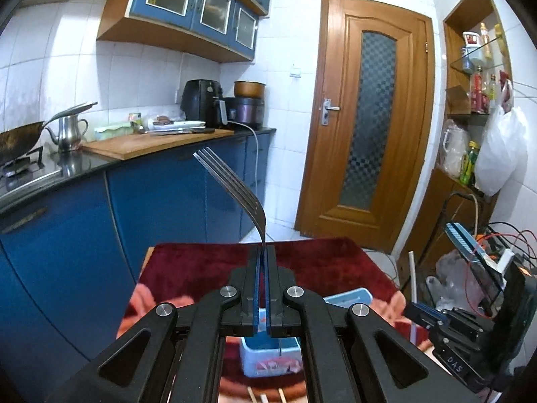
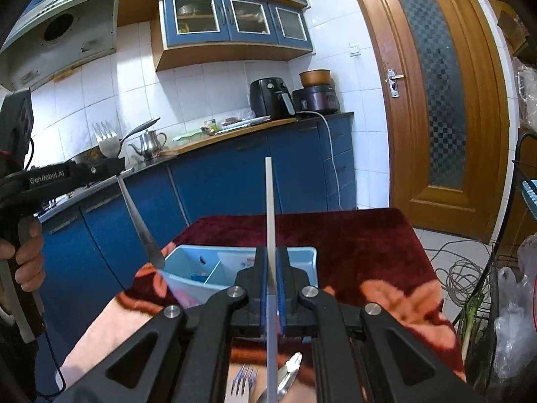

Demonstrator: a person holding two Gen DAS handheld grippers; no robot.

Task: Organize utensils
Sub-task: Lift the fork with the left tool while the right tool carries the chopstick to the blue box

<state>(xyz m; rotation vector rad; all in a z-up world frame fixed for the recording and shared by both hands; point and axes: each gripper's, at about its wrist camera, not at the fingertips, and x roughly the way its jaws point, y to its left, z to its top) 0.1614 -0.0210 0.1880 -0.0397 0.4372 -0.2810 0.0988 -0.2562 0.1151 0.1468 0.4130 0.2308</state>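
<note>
Steel fork [image 1: 235, 188] and white chopstick [image 2: 270, 221] both lifted, the blue box [image 2: 214, 268] waiting below.

The left gripper [image 1: 262, 255] is clenched on the fork's handle, tines up; the right gripper [image 2: 272, 262] grips the chopstick upright. The divided box sits on the red cloth-covered surface [image 2: 352, 235]. Best to lower each handle-first into its own compartment, slowly, letting go only once it rests; more forks [image 2: 243, 379] lie near.
</note>
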